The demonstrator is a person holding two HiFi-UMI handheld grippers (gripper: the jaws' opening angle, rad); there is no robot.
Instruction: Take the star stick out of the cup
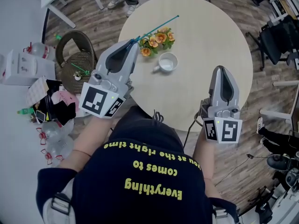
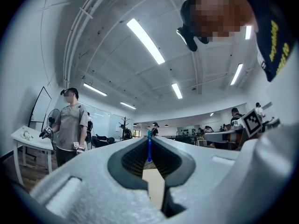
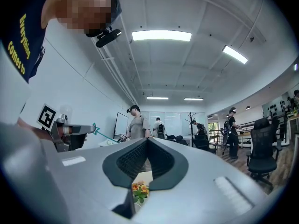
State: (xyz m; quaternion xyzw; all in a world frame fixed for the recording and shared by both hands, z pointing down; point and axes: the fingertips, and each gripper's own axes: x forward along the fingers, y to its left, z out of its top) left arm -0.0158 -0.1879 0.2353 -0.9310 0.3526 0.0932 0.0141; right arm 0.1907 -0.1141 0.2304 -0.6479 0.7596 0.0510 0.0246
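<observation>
On the round table (image 1: 210, 27) a white cup (image 1: 167, 62) stands near the middle, with nothing in it. Orange flowers (image 1: 158, 39) lie just beside it, toward the left edge. The left gripper (image 1: 135, 42) is over the left edge with its jaws together on the teal star stick (image 1: 159, 27), which points up and to the right, above the flowers. The right gripper (image 1: 219, 69) is over the near right edge, closed and empty.

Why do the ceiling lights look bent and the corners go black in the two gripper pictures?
Left gripper view: the wide-angle lens curves the ceiling light and darkens the corners. Right gripper view: same bending, and the light strip glares white. Head view: the table looks evenly lit, hardly bent.
</observation>
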